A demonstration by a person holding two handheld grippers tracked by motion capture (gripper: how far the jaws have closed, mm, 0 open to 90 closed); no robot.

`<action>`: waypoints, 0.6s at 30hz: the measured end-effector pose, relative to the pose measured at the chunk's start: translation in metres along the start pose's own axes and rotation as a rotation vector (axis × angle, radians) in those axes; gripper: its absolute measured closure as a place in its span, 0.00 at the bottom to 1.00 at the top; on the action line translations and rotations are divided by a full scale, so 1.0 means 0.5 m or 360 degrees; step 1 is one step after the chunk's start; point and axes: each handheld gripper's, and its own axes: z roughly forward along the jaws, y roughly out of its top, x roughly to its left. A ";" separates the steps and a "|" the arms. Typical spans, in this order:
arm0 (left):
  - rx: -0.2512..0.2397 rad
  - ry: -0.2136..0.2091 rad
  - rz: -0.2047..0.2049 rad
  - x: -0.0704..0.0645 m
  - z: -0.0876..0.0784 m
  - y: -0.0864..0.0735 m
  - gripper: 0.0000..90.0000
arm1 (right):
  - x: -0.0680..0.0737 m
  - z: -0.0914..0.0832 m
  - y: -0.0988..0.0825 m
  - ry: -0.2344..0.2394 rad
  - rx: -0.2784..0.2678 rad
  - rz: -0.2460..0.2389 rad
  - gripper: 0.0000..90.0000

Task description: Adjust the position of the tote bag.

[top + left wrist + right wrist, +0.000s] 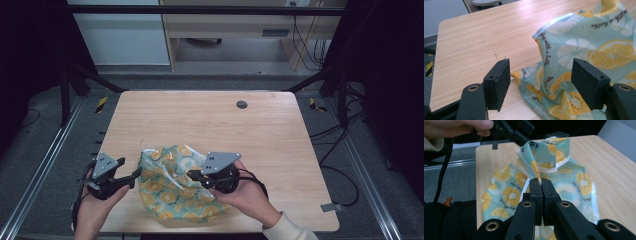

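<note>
Two hands come in from the bottom edge, one gripper in each. One crumpled cloth (pixel 172 184), teal with yellow lemon slices, lies at the near middle of the desk (pixel 200 120). Dark script runs along its printed bands; only fragments like "with a little" can be made out, the rest too blurred to read. Right gripper (pixel 192 174) has its fingers (pixel 535 191) closed on a raised fold of the cloth. Left gripper (pixel 135 173) sits at the cloth's left edge, fingers (pixel 499 80) spread apart, holding nothing. Farther off, one dark round grommet (pixel 241 104) sits in the desk.
</note>
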 end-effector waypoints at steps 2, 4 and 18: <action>-0.0013 -0.0010 -0.0003 0.000 -0.003 0.007 0.36 | 0.007 0.005 -0.007 0.0017 0.0007 0.0007 0.99; -0.0025 -0.0034 -0.0002 -0.002 -0.008 0.018 0.36 | 0.013 0.011 -0.015 0.0035 0.0018 0.0015 0.99; -0.0051 -0.0106 0.0183 -0.082 -0.021 0.119 0.37 | 0.075 0.046 -0.070 0.0132 0.0099 -0.0015 0.98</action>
